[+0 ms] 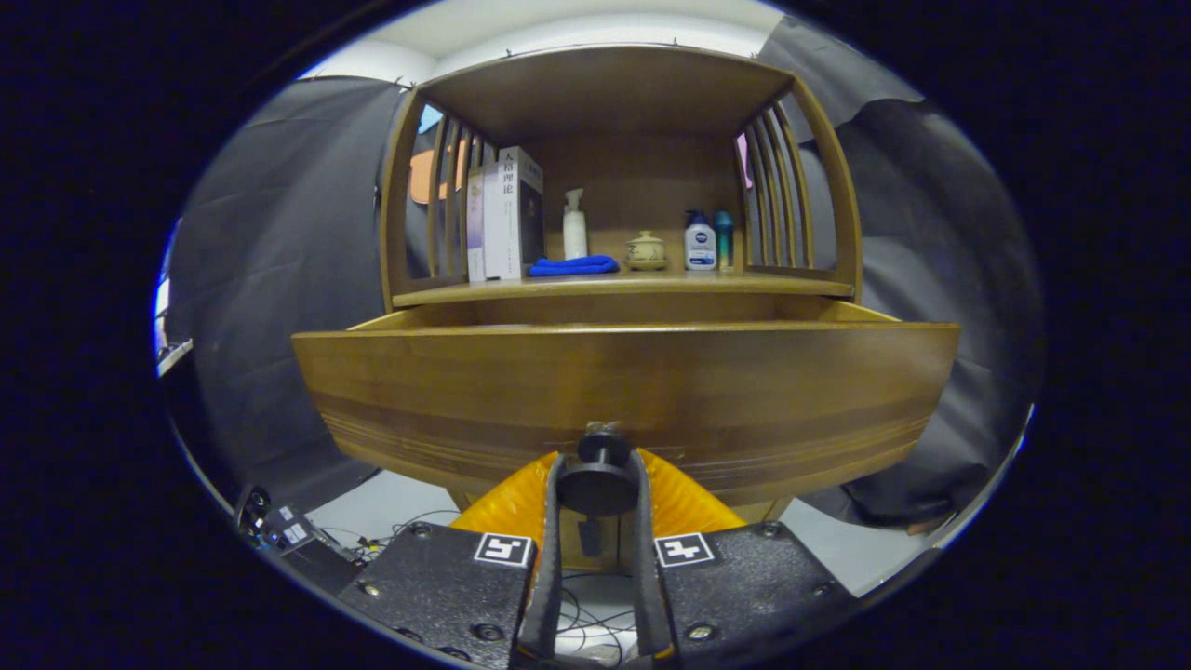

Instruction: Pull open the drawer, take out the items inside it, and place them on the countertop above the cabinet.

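The wooden drawer point(623, 386) stands pulled out from the cabinet, its broad front face right ahead of me and hiding whatever lies inside. A round black knob point(598, 479) juts from the lower middle of that face. My gripper point(597, 484) is shut on this knob, with the orange fingers point(510, 501) pressed against it from both sides. Above the drawer runs the countertop point(642, 284) under an open wooden shelf frame.
On the countertop stand books point(507, 214) at the left, a white pump bottle point(575, 223), a folded blue cloth point(573, 266), a small ceramic pot point(646, 250) and two small bottles point(707, 240). Slatted side panels flank the shelf. Cables and a box point(288, 535) lie on the floor.
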`<action>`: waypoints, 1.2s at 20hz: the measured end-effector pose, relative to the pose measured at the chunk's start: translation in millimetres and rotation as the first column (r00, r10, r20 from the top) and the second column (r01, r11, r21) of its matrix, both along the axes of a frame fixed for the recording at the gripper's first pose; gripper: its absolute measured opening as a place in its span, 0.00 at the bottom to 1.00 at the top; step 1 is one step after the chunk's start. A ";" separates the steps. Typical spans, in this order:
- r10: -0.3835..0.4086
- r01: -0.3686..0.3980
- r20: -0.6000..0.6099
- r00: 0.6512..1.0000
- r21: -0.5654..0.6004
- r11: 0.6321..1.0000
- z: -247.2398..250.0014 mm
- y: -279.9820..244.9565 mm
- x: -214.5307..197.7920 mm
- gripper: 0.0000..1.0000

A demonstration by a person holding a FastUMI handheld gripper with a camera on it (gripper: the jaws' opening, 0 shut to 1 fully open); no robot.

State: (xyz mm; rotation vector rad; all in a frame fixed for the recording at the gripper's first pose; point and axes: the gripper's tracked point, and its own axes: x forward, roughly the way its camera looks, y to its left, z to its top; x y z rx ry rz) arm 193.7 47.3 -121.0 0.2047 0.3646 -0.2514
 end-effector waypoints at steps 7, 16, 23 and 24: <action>-0.002 0.002 0.017 1.000 -0.011 1.000 0.8 2.5 -6.1 0.35; -0.001 -0.002 0.199 0.980 0.018 1.000 55.4 -13.4 -11.0 0.77; 0.035 -0.028 0.190 0.981 -0.043 0.999 149.9 -42.9 15.3 1.00; 0.050 -0.044 0.157 0.986 -0.041 0.998 154.0 -45.5 28.6 1.00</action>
